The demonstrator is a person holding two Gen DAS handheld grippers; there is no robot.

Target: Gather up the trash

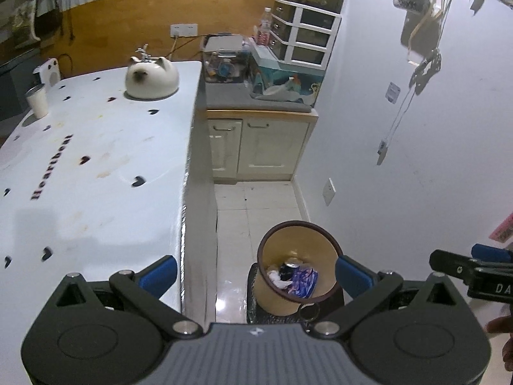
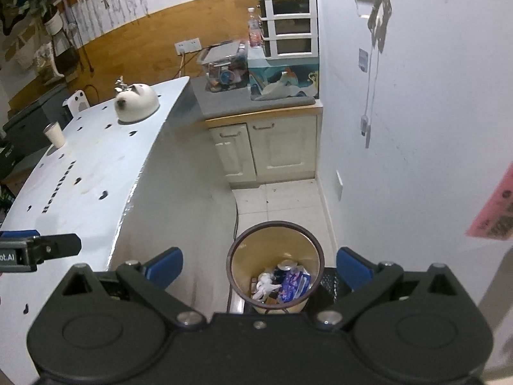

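Observation:
A tan waste bin (image 1: 290,301) (image 2: 237,279) with a dark rim stands on the tiled floor beside the white table. Inside it lie a can (image 1: 290,264) (image 2: 285,266), a blue-purple wrapper (image 1: 304,280) (image 2: 295,284) and crumpled white paper (image 1: 277,277) (image 2: 264,285). My left gripper (image 1: 256,272) hangs open above the bin with nothing between its blue pads. My right gripper (image 2: 259,266) is also open and empty, directly over the bin. The right gripper's fingers (image 1: 455,264) show at the right edge of the left wrist view.
The white table (image 1: 96,160) (image 2: 83,173) with heart marks carries a cat-shaped white dish (image 1: 150,78) (image 2: 136,102) and a paper cup (image 1: 37,101) (image 2: 56,134). A cream cabinet (image 1: 259,147) (image 2: 269,150) with clutter on top stands behind the bin. A white wall (image 1: 416,160) runs along the right.

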